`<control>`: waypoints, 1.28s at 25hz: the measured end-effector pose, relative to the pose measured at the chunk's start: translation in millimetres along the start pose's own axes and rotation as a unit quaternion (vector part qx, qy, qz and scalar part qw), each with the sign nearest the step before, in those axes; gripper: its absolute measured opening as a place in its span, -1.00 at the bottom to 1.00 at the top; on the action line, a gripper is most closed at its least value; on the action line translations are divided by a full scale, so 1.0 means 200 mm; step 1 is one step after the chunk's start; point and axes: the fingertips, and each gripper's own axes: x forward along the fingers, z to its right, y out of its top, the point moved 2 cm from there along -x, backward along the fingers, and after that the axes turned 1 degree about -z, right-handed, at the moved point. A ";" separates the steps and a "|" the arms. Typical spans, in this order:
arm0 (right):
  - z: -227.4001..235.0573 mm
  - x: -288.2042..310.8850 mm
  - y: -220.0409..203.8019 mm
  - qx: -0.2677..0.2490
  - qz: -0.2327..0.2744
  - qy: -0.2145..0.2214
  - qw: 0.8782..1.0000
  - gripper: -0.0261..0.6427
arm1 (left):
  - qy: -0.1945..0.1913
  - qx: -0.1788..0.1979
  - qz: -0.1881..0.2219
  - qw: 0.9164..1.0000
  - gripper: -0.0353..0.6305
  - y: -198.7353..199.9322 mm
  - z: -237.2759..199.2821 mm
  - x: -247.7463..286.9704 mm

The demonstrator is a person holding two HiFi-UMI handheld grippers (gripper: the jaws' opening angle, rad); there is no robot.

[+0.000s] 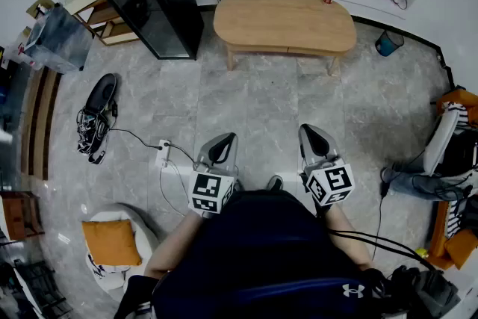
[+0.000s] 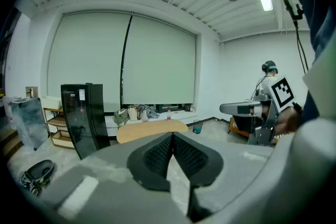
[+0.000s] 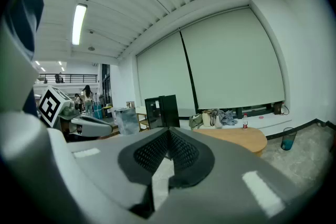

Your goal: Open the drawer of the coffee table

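Both tools are held low in front of the person, over the grey stone floor (image 1: 246,97); the left gripper (image 1: 222,140) has its jaws pressed together with nothing between them, its dark ribbed pads (image 2: 156,157) meeting at the tips; the right gripper (image 1: 308,131) is likewise closed and empty, its pads (image 3: 151,153) touching along their front edge; the two sit side by side, apart from each other, both aimed across the floor at the coffee table (image 1: 284,20); the table, an oval of light wood, stands well ahead of both grippers near the far wall, touched by neither; its drawer cannot be made out from here; a black cabinet (image 1: 153,0) stands just left of the table; a teal bin (image 1: 386,43) sits on the floor off its right end.
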 end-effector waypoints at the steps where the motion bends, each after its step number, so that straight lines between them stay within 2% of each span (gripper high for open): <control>1: 0.01 -0.01 0.00 0.000 -0.001 0.001 1.000 -0.93 | 0.000 0.000 0.000 1.000 -0.88 0.00 0.01 0.00; 13: 0.17 -0.08 0.01 0.024 0.011 0.021 0.999 -0.92 | 0.011 0.002 -0.009 1.000 -0.88 0.04 0.17 0.09; 19: 0.26 -0.10 -0.03 0.027 -0.004 0.041 0.999 -0.92 | 0.032 -0.011 -0.016 0.999 -0.88 0.02 0.25 0.12; 25: 0.28 -0.04 -0.06 0.032 -0.020 0.045 0.998 -0.92 | 0.050 -0.031 -0.022 0.998 -0.88 0.00 0.16 0.14; 32: 0.32 0.13 -0.05 0.031 -0.029 0.024 0.999 -0.92 | 0.045 -0.037 -0.014 0.998 -0.88 0.06 -0.06 0.28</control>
